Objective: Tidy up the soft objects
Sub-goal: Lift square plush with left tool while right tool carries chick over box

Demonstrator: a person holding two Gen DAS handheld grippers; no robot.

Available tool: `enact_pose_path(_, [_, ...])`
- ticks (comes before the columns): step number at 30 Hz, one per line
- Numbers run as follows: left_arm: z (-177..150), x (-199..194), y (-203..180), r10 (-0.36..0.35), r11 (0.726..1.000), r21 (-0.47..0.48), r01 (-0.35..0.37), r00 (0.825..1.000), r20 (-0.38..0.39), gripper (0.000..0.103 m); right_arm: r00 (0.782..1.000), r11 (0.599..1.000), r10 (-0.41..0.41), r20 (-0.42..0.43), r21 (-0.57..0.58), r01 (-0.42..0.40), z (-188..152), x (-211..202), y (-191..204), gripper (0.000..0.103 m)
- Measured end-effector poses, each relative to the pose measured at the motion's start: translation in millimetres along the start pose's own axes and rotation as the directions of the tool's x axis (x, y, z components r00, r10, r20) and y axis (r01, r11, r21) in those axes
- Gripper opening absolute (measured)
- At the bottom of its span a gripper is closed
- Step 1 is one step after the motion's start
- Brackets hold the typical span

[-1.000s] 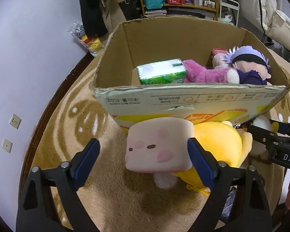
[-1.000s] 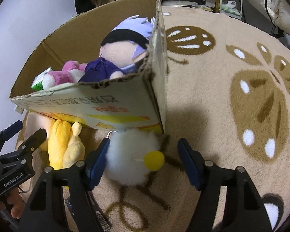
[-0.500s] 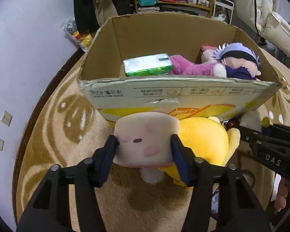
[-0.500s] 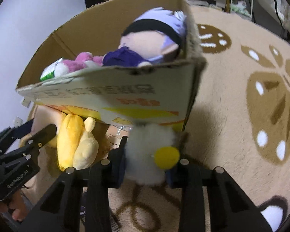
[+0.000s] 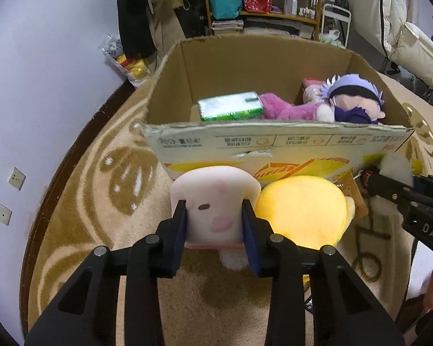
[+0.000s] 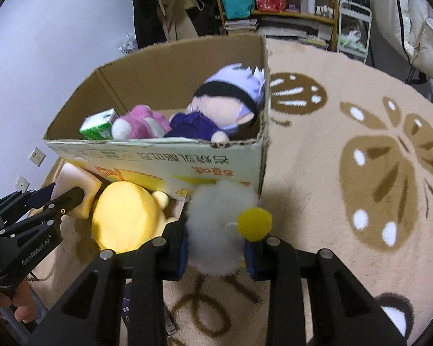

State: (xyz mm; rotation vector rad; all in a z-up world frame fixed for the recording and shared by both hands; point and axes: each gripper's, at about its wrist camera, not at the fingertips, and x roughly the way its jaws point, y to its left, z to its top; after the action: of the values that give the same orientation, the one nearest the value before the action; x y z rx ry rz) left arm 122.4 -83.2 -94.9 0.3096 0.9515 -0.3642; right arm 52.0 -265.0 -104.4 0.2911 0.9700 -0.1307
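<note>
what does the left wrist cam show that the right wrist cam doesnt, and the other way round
Only the left wrist view: the left gripper shut on the pink toast plush, face side showing.
Only the right wrist view: the right gripper shut on the white fluffy plush with its yellow pompom.
Both: the cardboard box holding the green tissue pack, pink plush and purple-haired doll; the yellow plush outside on the rug.

Your way into the cardboard box (image 5: 274, 141) is blocked by its near wall; bare floor shows in its left end beyond the green pack (image 5: 229, 109).
</note>
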Motion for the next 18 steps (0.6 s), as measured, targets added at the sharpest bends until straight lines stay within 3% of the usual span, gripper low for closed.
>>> enact_pose_path(8, [-3, -25, 8, 0.034, 0.999, -0.033, -0.032, 0.997, 0.07, 0.034, 0.998, 1.0, 0.008, 0.066, -0.014, -0.007, 1, -33, -2, 0.032])
enact_pose_path(13, [-7, -45, 13, 0.081, 0.996, -0.048, -0.075, 0.988, 0.133, 0.034, 0.993, 0.999, -0.032, 0.116, -0.025, 0.035, 1, -50, -6, 0.032])
enact_pose_path(18, [-9, -63, 17, 0.106, 0.993, -0.063, -0.096, 0.977, 0.183, 0.034, 0.974, 0.994, -0.085, 0.208, -0.054, 0.098, 9, -74, -4, 0.032])
